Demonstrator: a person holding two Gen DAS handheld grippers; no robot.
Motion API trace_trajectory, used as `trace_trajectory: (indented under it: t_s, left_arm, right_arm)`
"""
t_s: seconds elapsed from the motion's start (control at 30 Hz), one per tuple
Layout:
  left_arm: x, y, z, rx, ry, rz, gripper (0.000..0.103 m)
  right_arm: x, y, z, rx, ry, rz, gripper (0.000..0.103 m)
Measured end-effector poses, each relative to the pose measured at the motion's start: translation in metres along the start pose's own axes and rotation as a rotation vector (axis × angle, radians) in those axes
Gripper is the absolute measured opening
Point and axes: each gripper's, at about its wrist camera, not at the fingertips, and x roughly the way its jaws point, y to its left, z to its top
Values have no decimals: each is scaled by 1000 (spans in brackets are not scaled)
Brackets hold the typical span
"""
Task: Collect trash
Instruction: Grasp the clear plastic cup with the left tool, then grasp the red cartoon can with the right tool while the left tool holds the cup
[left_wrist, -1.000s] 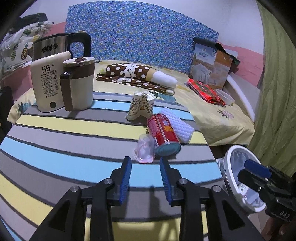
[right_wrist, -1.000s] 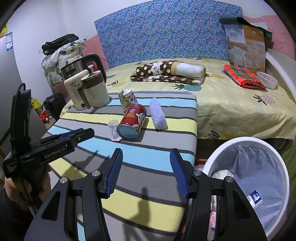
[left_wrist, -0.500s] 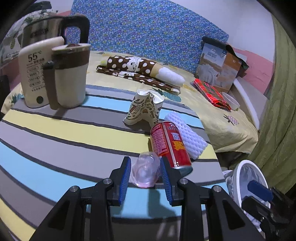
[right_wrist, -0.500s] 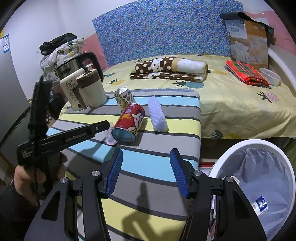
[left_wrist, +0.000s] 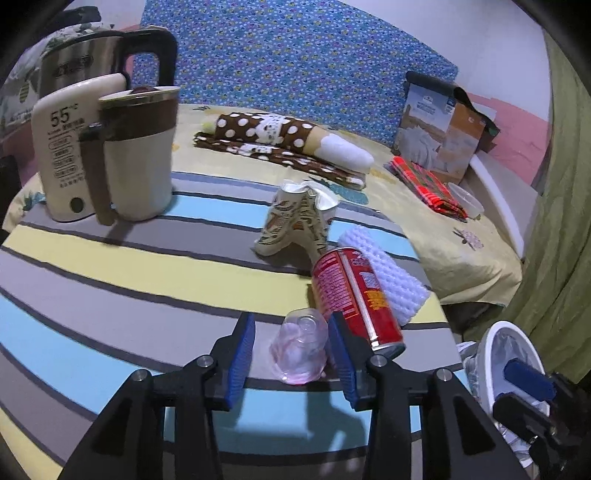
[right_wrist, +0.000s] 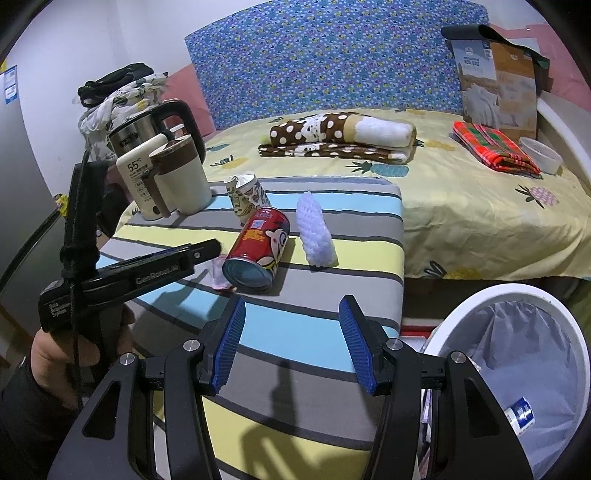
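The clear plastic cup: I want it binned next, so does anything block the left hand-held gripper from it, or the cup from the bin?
Nothing visible blocks either. The clear plastic cup already lies between the opening jaws of the left hand-held gripper. The red can lies close beside it. The white bin stands open past the table's edge.

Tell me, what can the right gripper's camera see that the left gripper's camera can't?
Only the right wrist view shows the person's hand holding the left gripper, and a small blue-and-white item deep in the trash bin.

Only the left wrist view shows the clear plastic cup lying between the left gripper's opening jaws, with a gap on the left side.

Both show the red can, crumpled paper cup, white foam net, kettle and mug on the striped table, plus the bed behind.
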Motion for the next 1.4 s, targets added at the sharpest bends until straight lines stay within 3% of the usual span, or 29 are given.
trace_trajectory:
  t_s: [0.13,0.37,0.63,0.73,1.3,1.4]
  left_arm:
    - [-10,7,0,-22,-16,20,42]
    - [-15,2,3,-25,-26,-31,42]
    - [10,-5,0,-25,40,-11,41]
    - [13,-1,-4,-28,54,-5,29]
    - [-29,23,-20,24,19,52,28]
    - [-34,31,-22,23,16,57,28]
  right_arm:
    - [0,-1,0,1,1,2,55]
    - [2,-2,-1,9,3,13,55]
    - [1,-3,-2,10,3,16,55]
    - [1,-3,-2,11,5,16,55]
    - [37,21,15,-22,47,38,55]
    - [50,25,20,-19,61,39,66]
